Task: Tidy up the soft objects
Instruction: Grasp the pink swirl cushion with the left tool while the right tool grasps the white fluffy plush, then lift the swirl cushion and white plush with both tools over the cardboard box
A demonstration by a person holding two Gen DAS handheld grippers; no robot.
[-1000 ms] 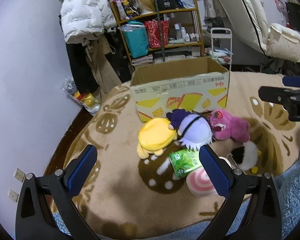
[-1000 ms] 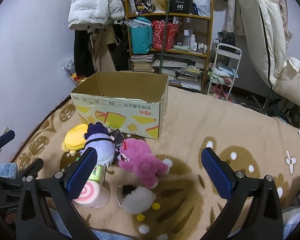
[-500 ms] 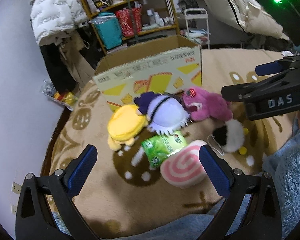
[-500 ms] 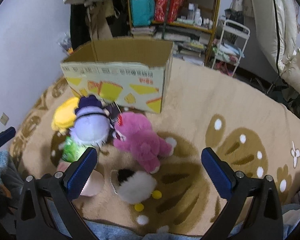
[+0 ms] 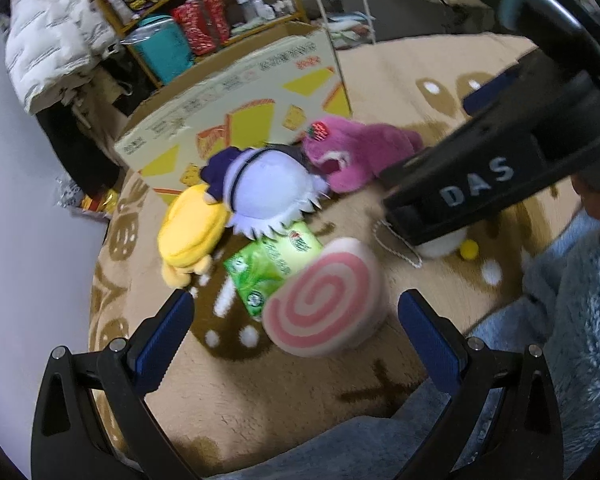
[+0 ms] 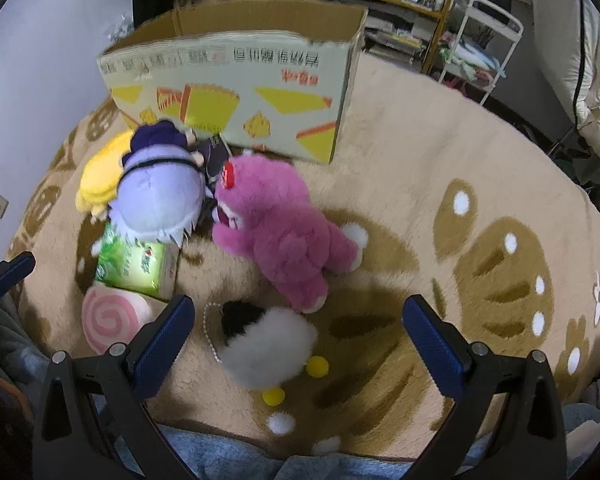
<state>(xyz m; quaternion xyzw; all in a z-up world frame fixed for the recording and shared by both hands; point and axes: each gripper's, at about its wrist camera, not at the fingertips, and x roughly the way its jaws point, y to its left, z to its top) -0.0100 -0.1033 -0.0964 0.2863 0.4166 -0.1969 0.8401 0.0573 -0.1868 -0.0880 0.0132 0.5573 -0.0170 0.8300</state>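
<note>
Plush toys are piled on the rug before the near wall of the cardboard box (image 6: 236,76). Both hand-held grippers, left (image 5: 292,340) and right (image 6: 296,340), are spread; the white fluffy toy (image 6: 268,348) should be straddled centrally before closing.

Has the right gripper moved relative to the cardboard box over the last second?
Yes. The right gripper has dropped toward the rug; the cardboard box now sits higher, the white fluffy toy between its fingers.

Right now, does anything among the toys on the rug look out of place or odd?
One thing: a green tissue pack lies among the soft toys, wedged between the purple-haired doll and the pink swirl cushion. It is packaged goods, not a toy. Nothing looks spilled or damaged.
</note>
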